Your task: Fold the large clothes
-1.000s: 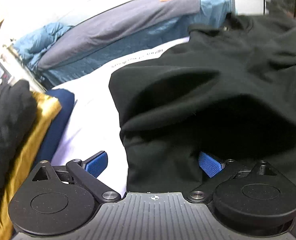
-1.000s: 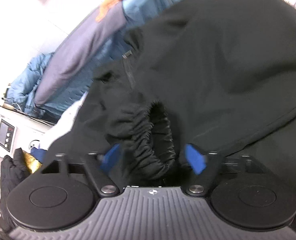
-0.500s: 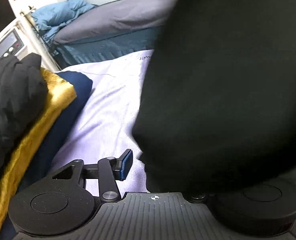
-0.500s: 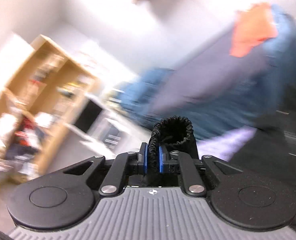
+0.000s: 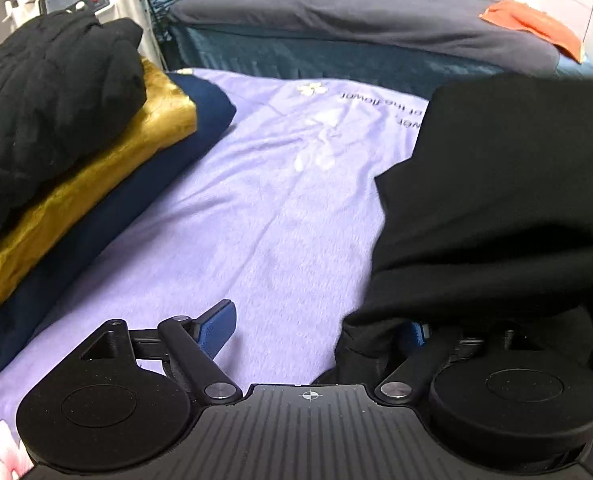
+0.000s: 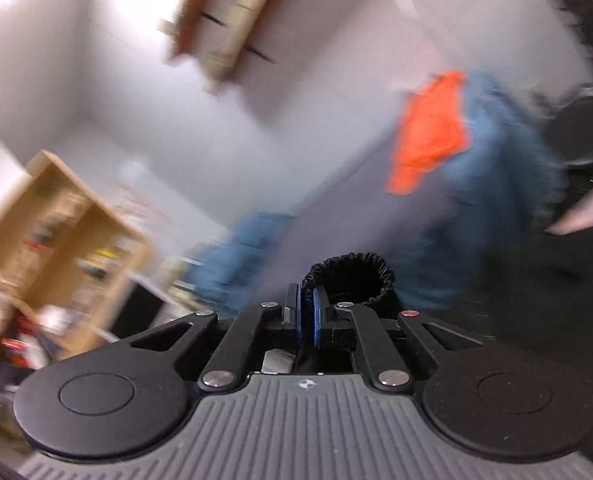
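A large black jacket (image 5: 508,192) lies on the lilac sheet (image 5: 280,216) at the right of the left wrist view. My left gripper (image 5: 320,324) is open just above the sheet; its left finger (image 5: 218,320) is bare and the jacket's edge drapes over the right one. My right gripper (image 6: 307,316) is shut on the jacket's black elastic cuff (image 6: 350,278) and holds it up in the air. The rest of the jacket (image 6: 556,280) hangs dark at the right of the blurred right wrist view.
A stack of folded clothes, black (image 5: 52,92) on gold (image 5: 96,168) on navy (image 5: 108,220), sits at the sheet's left. A grey-and-teal bed (image 5: 336,28) with an orange cloth (image 5: 532,20) is behind. Wooden shelves (image 6: 68,216) stand off left.
My right gripper closed on the cuff and lifted it off the bed, swinging upward. The jacket's body slid right, baring the sheet. My left gripper stayed open and low.
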Action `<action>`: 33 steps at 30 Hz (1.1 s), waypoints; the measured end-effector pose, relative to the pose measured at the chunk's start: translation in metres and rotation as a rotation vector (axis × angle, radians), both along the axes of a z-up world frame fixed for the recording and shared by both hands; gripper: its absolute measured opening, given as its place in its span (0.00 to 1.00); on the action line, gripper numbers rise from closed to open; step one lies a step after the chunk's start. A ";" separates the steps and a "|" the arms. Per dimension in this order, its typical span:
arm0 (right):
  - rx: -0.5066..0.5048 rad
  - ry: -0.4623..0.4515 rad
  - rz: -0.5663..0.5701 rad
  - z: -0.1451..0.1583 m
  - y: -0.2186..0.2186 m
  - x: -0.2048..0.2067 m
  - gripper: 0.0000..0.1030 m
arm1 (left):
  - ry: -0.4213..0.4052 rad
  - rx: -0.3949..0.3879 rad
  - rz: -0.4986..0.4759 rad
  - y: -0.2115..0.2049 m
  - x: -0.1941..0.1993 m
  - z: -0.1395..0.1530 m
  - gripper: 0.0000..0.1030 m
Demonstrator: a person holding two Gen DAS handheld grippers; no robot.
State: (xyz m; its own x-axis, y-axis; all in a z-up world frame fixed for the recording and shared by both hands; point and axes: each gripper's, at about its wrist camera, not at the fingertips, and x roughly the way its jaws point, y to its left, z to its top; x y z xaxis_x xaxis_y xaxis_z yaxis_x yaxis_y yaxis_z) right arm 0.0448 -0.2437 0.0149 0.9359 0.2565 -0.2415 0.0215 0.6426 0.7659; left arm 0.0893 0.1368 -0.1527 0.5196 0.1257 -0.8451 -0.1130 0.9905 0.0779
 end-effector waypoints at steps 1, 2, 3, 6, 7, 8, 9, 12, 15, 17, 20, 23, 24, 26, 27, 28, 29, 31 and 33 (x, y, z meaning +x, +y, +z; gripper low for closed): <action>-0.011 0.068 -0.035 -0.019 -0.007 -0.002 0.08 | 0.010 0.001 -0.011 0.001 0.000 -0.001 1.00; -0.049 0.145 -0.065 -0.039 -0.013 -0.006 0.08 | 0.019 0.005 -0.023 -0.001 -0.004 0.001 1.00; -0.096 0.223 -0.086 -0.060 -0.016 -0.009 0.08 | 0.024 0.007 -0.040 -0.001 -0.006 0.002 1.00; -0.164 0.443 -0.111 -0.134 -0.018 -0.006 0.11 | 0.026 0.009 -0.129 0.003 -0.018 0.003 1.00; -0.171 0.500 -0.120 -0.156 -0.019 -0.006 0.14 | 0.024 0.019 -0.158 0.004 -0.024 0.002 1.00; -0.178 0.545 -0.129 -0.172 -0.017 -0.006 0.15 | 0.018 0.035 -0.190 0.004 -0.034 0.005 1.00; -0.174 0.562 -0.132 -0.183 -0.016 -0.006 0.21 | 0.016 0.051 -0.215 0.006 -0.039 0.004 1.00; -0.173 0.551 -0.154 -0.188 -0.009 -0.011 0.24 | -0.008 0.066 -0.245 0.017 -0.054 0.013 1.00; -0.250 0.555 -0.188 -0.174 0.005 -0.013 0.71 | -0.106 0.017 -0.238 0.026 -0.064 0.038 1.00; -0.307 0.534 -0.240 -0.156 0.013 -0.023 0.82 | -0.153 -0.028 -0.238 0.025 -0.057 0.053 1.00; -0.405 0.529 -0.326 -0.142 0.031 -0.042 0.86 | -0.154 -0.060 -0.236 0.015 -0.026 0.060 1.00; -0.428 0.515 -0.322 -0.140 0.058 -0.053 0.95 | -0.115 -0.091 -0.232 0.002 0.016 0.059 1.00; -0.426 0.519 -0.302 -0.142 0.065 -0.056 0.95 | -0.105 -0.095 -0.234 -0.003 0.029 0.057 1.00; -0.413 0.526 -0.251 -0.144 0.075 -0.064 0.95 | -0.094 -0.084 -0.271 -0.016 0.049 0.052 1.00; -0.410 0.535 -0.230 -0.146 0.080 -0.067 0.96 | -0.075 -0.078 -0.295 -0.023 0.059 0.048 1.00; -0.410 0.546 -0.209 -0.150 0.086 -0.070 0.96 | -0.051 -0.080 -0.318 -0.030 0.069 0.042 1.00; -0.411 0.555 -0.196 -0.149 0.088 -0.076 0.96 | -0.029 -0.088 -0.339 -0.036 0.077 0.037 1.00; -0.401 0.570 -0.175 -0.150 0.093 -0.081 0.96 | 0.003 -0.092 -0.363 -0.047 0.090 0.024 1.00; -0.390 0.574 -0.170 -0.151 0.095 -0.086 0.96 | 0.029 -0.119 -0.375 -0.052 0.099 0.013 1.00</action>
